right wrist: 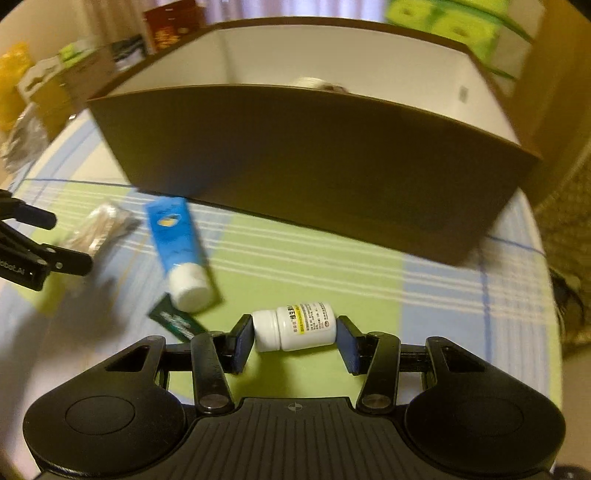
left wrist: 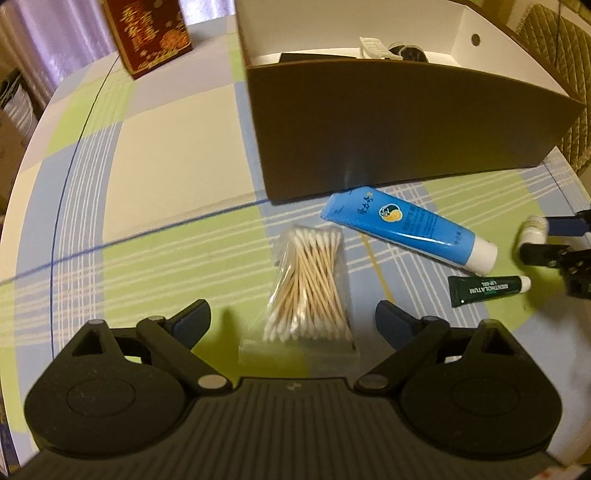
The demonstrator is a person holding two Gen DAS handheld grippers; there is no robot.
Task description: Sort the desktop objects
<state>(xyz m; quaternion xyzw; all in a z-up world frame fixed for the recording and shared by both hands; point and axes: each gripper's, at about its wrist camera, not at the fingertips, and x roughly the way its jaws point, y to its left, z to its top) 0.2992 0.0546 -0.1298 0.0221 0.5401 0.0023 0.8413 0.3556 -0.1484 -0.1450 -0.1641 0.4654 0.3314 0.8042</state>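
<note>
My right gripper (right wrist: 294, 338) is shut on a small white pill bottle (right wrist: 295, 326), held sideways between its blue pads just above the checked tablecloth; the same bottle (left wrist: 532, 230) shows at the right edge of the left wrist view. My left gripper (left wrist: 291, 321) stands open, its fingers either side of a clear bag of cotton swabs (left wrist: 308, 286). Beyond the bag lie a blue tube with a white cap (left wrist: 406, 230) (right wrist: 177, 243) and a small dark green lip-gel tube (left wrist: 487, 290) (right wrist: 177, 319). A brown cardboard box (left wrist: 399, 125) (right wrist: 303, 166) stands behind them.
Inside the box (left wrist: 373, 48) several items show over the front wall. A dark red patterned box (left wrist: 147, 33) stands at the far left of the table. Cartons and packs (right wrist: 55, 85) crowd the room's far side. The table's rounded edge (right wrist: 550, 295) runs on the right.
</note>
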